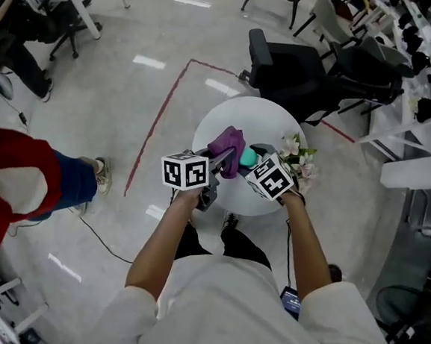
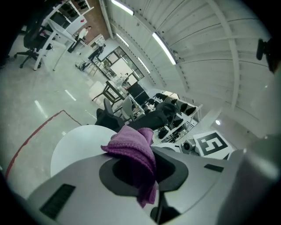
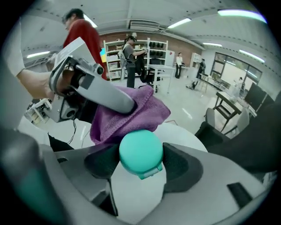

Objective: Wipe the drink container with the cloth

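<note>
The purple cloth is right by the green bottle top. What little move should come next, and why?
Probably slide the cloth across the teal top of the drink container. The left gripper has its jaws shut on the cloth, the right gripper clamps the container, and the cloth seems to lie against the top's far side, so a short rub looks ready.

The round white bench [image 1: 258, 115] stands on a grey floor [image 1: 131, 108]. A small bunch of pale flowers [image 1: 298, 156] lies at the bench's right edge. Left of the bench, a red line [image 1: 161, 121] crosses the floor.
</note>
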`<action>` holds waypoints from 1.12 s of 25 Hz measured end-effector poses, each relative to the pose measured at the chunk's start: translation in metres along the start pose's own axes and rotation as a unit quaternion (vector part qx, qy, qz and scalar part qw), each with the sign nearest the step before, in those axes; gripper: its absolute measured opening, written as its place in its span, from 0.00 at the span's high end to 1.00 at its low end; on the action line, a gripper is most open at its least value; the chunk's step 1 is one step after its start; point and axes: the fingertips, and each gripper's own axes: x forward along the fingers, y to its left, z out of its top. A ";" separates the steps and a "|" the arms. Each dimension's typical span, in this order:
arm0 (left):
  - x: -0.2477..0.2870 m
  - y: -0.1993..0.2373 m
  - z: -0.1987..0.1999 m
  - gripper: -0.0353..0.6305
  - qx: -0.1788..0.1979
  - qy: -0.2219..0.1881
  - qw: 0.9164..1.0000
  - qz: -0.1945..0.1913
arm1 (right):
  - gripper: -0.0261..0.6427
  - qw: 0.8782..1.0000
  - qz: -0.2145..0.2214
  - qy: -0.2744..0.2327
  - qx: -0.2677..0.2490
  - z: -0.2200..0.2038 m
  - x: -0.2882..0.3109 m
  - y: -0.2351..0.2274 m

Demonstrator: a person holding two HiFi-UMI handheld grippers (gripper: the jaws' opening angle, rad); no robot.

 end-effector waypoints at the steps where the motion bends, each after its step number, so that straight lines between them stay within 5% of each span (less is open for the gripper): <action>1: 0.006 0.003 -0.002 0.83 0.010 0.014 1.000 -0.004 | 0.50 1.000 -0.009 0.000 0.012 -0.001 -0.001 -0.002; 6: 0.027 0.019 -0.002 0.83 0.017 0.058 0.997 -0.049 | 0.50 0.998 -0.039 -0.001 0.051 -0.001 -0.003 -0.011; 13: 0.052 0.066 -0.033 0.83 0.047 0.157 0.985 -0.062 | 0.50 0.996 -0.049 0.001 0.069 0.000 0.005 -0.014; 18: 0.071 0.101 -0.054 0.83 0.002 0.167 0.983 -0.074 | 0.49 0.996 -0.054 -0.007 0.073 0.003 0.011 -0.015; 28: 0.104 0.158 -0.095 0.83 -0.035 0.190 0.981 0.005 | 0.49 0.994 -0.078 -0.007 0.071 -0.001 0.017 -0.015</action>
